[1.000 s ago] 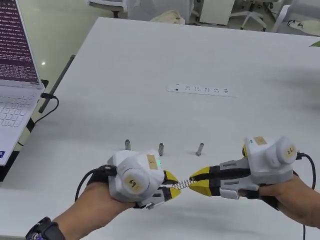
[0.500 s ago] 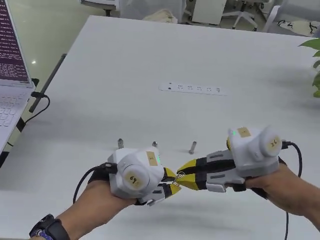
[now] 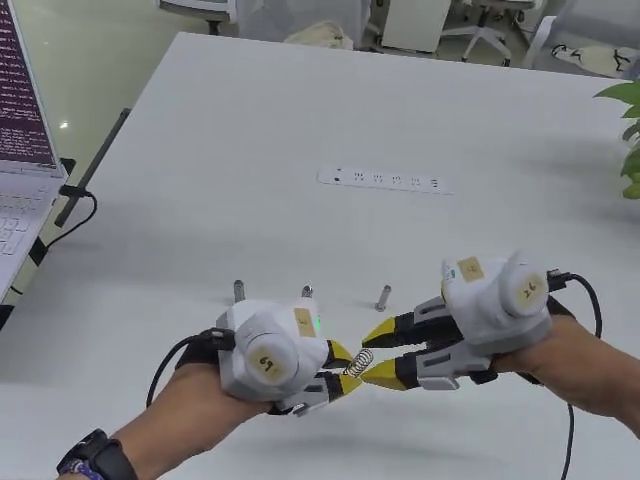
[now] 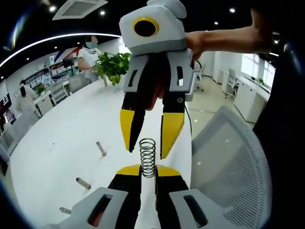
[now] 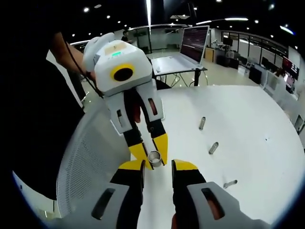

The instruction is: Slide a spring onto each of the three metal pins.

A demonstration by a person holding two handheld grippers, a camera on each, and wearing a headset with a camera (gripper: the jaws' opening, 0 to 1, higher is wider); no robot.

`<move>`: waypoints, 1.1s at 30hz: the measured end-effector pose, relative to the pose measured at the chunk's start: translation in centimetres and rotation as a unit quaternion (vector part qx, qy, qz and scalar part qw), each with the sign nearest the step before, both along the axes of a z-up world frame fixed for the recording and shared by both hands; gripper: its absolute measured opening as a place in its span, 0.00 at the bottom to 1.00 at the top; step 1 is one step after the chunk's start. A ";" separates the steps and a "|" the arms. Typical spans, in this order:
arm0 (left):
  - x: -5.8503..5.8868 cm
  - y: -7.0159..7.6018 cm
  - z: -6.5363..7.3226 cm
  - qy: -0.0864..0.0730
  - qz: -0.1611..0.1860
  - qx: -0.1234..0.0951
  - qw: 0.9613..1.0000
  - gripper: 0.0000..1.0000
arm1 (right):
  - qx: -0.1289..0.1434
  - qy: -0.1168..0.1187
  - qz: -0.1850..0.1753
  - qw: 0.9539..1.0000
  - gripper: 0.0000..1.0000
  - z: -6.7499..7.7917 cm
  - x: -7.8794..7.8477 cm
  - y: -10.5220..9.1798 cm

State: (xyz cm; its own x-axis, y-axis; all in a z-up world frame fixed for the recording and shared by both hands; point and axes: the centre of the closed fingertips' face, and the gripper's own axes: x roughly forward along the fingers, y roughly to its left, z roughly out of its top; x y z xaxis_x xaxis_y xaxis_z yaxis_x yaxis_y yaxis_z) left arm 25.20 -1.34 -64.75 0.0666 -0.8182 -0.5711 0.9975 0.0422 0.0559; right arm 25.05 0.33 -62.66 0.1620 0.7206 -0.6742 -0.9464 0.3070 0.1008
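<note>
A small metal spring [image 3: 357, 362] sticks out of my left gripper [image 3: 343, 371], which is shut on its near end. In the left gripper view the spring [image 4: 148, 157] stands upright from my closed jaws [image 4: 148, 171]. My right gripper [image 3: 378, 354] faces it with jaws open, one above and one below the spring's free end, touching nothing. From the right gripper view the spring [image 5: 154, 158] shows end-on just ahead of my open right gripper [image 5: 158, 167]. Three short metal pins [image 3: 239, 291] [image 3: 307, 292] [image 3: 383, 297] stand bare in a row on the white table behind the grippers.
A white power strip [image 3: 385, 181] lies mid-table. A laptop [image 3: 15, 120] sits at the left edge with a black cable [image 3: 85, 200] beside it. Plant leaves [image 3: 630, 130] reach in at the right. The table's front edge is close under both hands.
The right gripper, shut on the spring's far end a second ago, pushed toward the left gripper, then opened and let go. The spring stays in the left gripper.
</note>
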 end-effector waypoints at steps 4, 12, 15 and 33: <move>-0.3 -0.1 -0.3 -0.002 -0.008 0.007 1.000 0.02 | -0.030 -0.004 0.028 0.999 0.21 -0.6 -0.4 0.2; -1.1 -0.3 -1.1 -0.011 -0.030 0.026 0.999 0.02 | -0.058 -0.013 0.058 0.997 0.19 -1.2 -0.9 0.5; -1.3 -0.4 -1.2 -0.014 -0.036 0.030 0.999 0.02 | -0.071 -0.013 0.070 0.995 0.17 -1.6 -1.2 0.4; -1.2 -0.5 -1.3 0.012 -0.030 0.022 0.999 0.03 | -0.073 -0.016 0.077 0.994 0.09 -2.0 -1.5 0.1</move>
